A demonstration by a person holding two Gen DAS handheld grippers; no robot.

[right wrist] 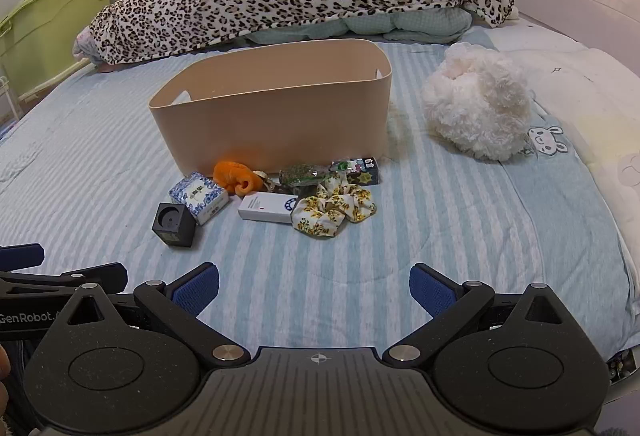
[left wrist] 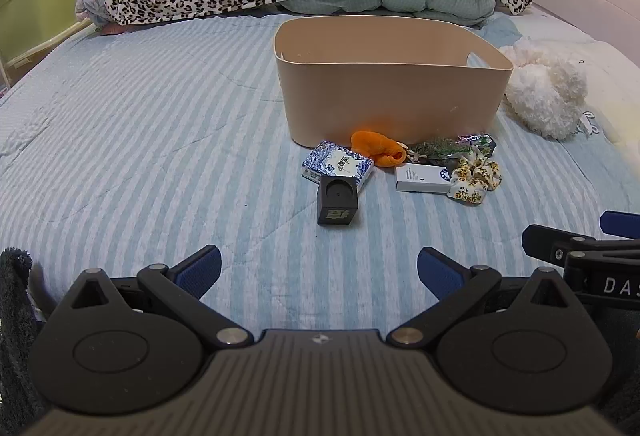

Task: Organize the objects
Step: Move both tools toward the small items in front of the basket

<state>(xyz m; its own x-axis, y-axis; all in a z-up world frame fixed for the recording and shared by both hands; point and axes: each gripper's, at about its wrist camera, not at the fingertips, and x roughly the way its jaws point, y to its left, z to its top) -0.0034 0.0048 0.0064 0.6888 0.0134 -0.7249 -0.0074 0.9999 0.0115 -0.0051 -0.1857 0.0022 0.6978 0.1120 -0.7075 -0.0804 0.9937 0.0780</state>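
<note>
2 sets of tongs, the left tongs (left wrist: 319,270) and the right tongs (right wrist: 314,286), hover with jaws spread wide and empty over a striped bed (left wrist: 140,139), both well short of the clutter they are meant to sort. The landmark is a beige bin (left wrist: 390,91), whose inside, as far as it shows, looks empty. Just in front of the bin lie an orange cloth (left wrist: 378,147), a blue-and-white packet (left wrist: 340,165), a green-flecked pouch (left wrist: 438,147) and a small dark printed packet (left wrist: 478,141); a little further out from the bin sit a white box (left wrist: 424,177), a floral scrunchie (left wrist: 476,177) and, furthest forward, a black cube (left wrist: 337,200). A fluffy white toy (left wrist: 544,93) rests beside the bin. By appearances nothing is yet sorted and the work stands at the approach. The next move likely calls for 1 pair of tongs to advance to the cube, nearest of the lot, close squarely on its flat sides, then lift it over the bin's rim.
</note>
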